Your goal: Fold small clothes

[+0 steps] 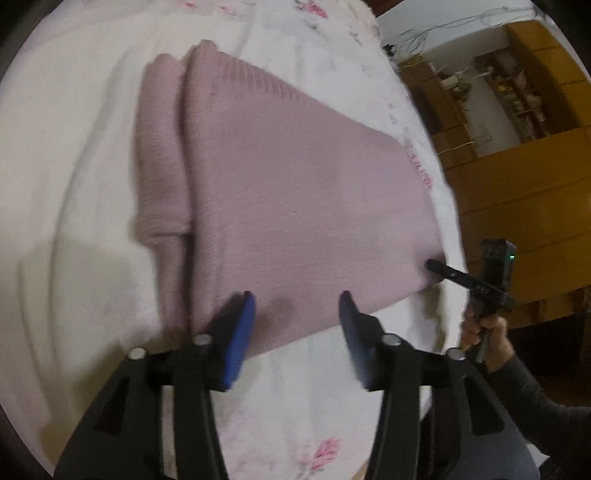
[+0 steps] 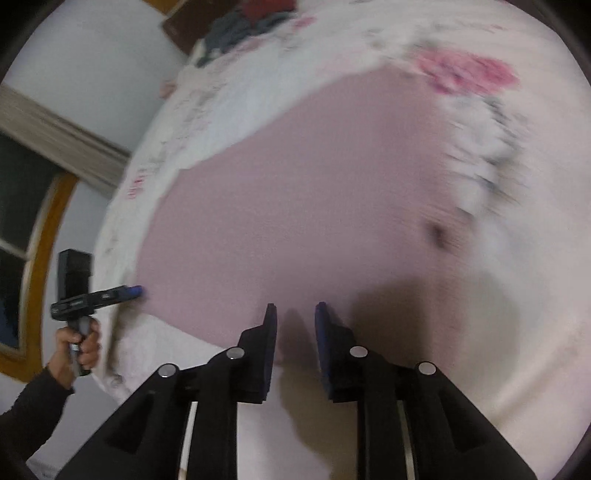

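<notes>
A pink knitted sweater [image 1: 295, 192] lies folded flat on a white floral bedsheet [image 1: 66, 155], with a sleeve doubled along its left side. My left gripper [image 1: 298, 314] hangs open just above the sweater's near edge, its blue pads [image 1: 243, 325] wide apart and nothing between them. My right gripper [image 1: 431, 264], held by a hand [image 1: 484, 332], has its tip at the sweater's near right corner. In the right wrist view the sweater [image 2: 295, 192] is blurred. There the right gripper [image 2: 295, 317] is open by a narrow gap over the near edge, and the left gripper [image 2: 135, 291] sits at the near left corner.
The bed's edge runs close beside the sweater's right side [image 1: 448, 206]. Wooden cupboards and shelves [image 1: 517, 110] stand beyond it. A window with a wooden frame [image 2: 33, 221] is on the other side. Dark clothes [image 2: 240, 22] are piled at the bed's far end.
</notes>
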Demonstrator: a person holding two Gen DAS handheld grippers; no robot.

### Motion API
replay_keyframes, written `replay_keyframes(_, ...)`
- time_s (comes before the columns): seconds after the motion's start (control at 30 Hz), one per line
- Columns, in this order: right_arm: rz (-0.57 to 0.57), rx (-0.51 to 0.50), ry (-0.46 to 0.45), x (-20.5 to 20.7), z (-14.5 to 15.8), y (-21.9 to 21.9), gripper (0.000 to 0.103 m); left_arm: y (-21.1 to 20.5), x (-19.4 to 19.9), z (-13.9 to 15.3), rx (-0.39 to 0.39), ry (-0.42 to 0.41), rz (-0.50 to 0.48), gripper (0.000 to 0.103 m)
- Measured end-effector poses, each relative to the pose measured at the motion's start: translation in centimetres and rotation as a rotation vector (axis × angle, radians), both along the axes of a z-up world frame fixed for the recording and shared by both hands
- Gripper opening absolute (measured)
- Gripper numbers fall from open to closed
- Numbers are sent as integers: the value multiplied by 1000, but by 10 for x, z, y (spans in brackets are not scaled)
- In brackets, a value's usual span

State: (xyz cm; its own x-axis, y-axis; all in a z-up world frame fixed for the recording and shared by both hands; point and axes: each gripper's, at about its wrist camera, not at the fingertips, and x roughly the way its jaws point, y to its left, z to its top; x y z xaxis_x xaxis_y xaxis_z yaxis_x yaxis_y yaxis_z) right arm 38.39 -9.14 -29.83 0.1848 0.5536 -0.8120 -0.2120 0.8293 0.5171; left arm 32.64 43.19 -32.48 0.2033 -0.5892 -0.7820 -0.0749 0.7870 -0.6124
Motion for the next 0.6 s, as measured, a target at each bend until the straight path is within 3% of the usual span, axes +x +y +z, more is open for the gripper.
replay_keyframes(0.07,-49,-1,30,6,-11,-17,0,16,-2,-3,-39,23,18,43)
replay_keyframes(0.13,-86,-21,1,3,1,-19,4,31,0,10,-91,9,54,48)
replay_keyframes(0.2,-55,-106,-105,-9,29,-5,30,46,0,24,-114,-28,75,56)
replay_keyframes(0.23,-25,-126,-147,-18,39,5,35,60,1,32,-114,-44,99,62)
replay_keyframes(0.3,108,-245,-275,-43,61,54,52,84,6,40,-107,-51,153,64)
replay_keyframes(0.4,295,-355,-404,-83,66,122,68,124,19,39,-132,-8,248,65)
replay_keyframes(0.5,469,-484,-533,-124,49,194,68,142,34,32,-186,38,281,66)
replay_keyframes(0.6,557,-587,-645,-151,30,243,68,119,56,30,-220,44,257,66)
